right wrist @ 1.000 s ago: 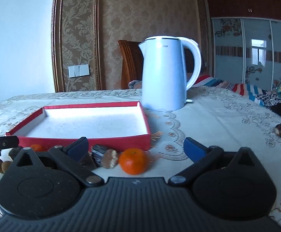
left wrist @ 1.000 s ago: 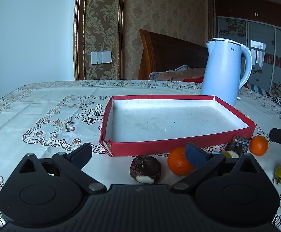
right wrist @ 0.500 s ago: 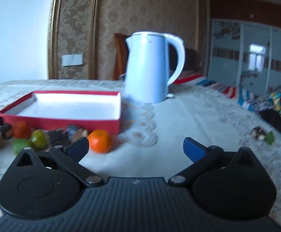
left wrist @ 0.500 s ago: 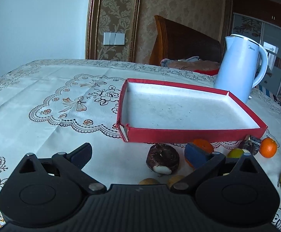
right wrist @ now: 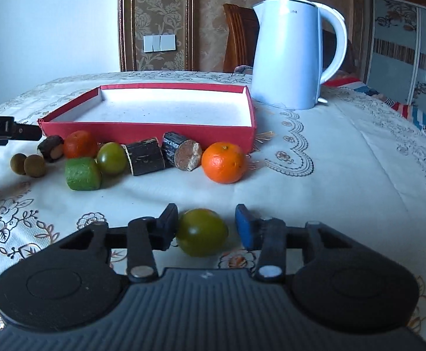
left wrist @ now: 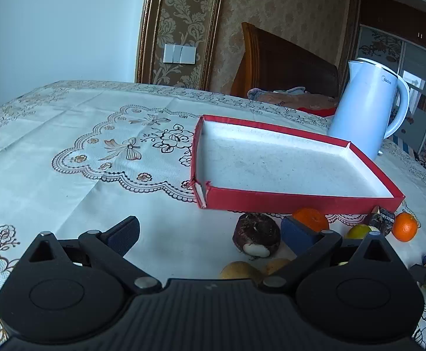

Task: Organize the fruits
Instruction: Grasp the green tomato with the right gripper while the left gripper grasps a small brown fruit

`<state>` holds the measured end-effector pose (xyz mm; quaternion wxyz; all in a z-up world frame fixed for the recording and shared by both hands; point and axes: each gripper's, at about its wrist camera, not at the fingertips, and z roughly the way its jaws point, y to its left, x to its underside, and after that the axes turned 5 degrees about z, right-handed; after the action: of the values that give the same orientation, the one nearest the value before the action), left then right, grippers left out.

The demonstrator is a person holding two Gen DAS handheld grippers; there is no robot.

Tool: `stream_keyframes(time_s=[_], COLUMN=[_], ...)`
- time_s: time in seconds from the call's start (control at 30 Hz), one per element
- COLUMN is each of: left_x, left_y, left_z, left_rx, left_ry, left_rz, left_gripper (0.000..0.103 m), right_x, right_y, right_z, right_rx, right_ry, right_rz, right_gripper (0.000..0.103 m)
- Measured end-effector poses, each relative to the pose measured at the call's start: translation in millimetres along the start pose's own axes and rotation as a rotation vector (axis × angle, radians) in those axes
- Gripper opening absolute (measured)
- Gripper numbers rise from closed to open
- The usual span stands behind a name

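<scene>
Closing your right gripper [right wrist: 205, 225] around a green fruit [right wrist: 201, 231] in front of the red tray [right wrist: 142, 131], you had one pad touching and a gap at the other. Your left gripper [left wrist: 210, 229] stood wide open, empty. Nothing lay in the tray; oranges [right wrist: 224, 162] and other pieces waited along its front wall.

Fruits [right wrist: 224, 162] before the tray [right wrist: 142, 130], kettle [right wrist: 289, 52] apparently right-behind.

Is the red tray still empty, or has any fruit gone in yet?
Empty. The red tray shows only its bare white floor in both views; the oranges and other pieces lie on the tablecloth outside its front wall.
</scene>
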<state>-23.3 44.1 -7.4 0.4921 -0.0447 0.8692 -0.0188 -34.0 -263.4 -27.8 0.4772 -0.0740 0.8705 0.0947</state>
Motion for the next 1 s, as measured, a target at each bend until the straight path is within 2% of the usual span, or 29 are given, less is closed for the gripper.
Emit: stream_keyframes(time_s=[0.07, 0.2, 0.37, 0.53, 0.63, 0.87, 1.0], left_x=[2, 8, 17, 22, 23, 16, 13], left_y=[3, 11, 2, -19, -21, -7, -20], left_z=[-2, -8, -18, -21, -19, -14, 2], left_rx=[0.004, 0.009, 0.007, -0.058, -0.086, -0.057, -0.12], left_ry=[0.011, 0.028, 0.009, -0.018, 0.01, 0.078, 0.125], left_rz=[0.002, 0.027, 0.154, 0.287, 0.325, 0.267, 0.295], left_gripper=[0.103, 0.103, 0.103, 0.103, 0.103, 0.103, 0.103], right_x=[0, -1, -1, -1, -1, -1, -1], right_y=[-2, -3, -3, -3, -4, -4, -2], right_z=[0, 0, 1, 1, 0, 1, 1], right_rx=[-0.001, -0.001, -0.001, 0.0, -0.006, -0.003, 0.002], right_ry=[0.0, -0.005, -0.01, -0.01, -0.011, -0.012, -0.012], right_rz=[0.007, 0.005, 0.004, 0.004, 0.012, 0.006, 0.001], right_gripper=[0.037, 0.037, 0.037, 0.037, 0.037, 0.037, 0.037])
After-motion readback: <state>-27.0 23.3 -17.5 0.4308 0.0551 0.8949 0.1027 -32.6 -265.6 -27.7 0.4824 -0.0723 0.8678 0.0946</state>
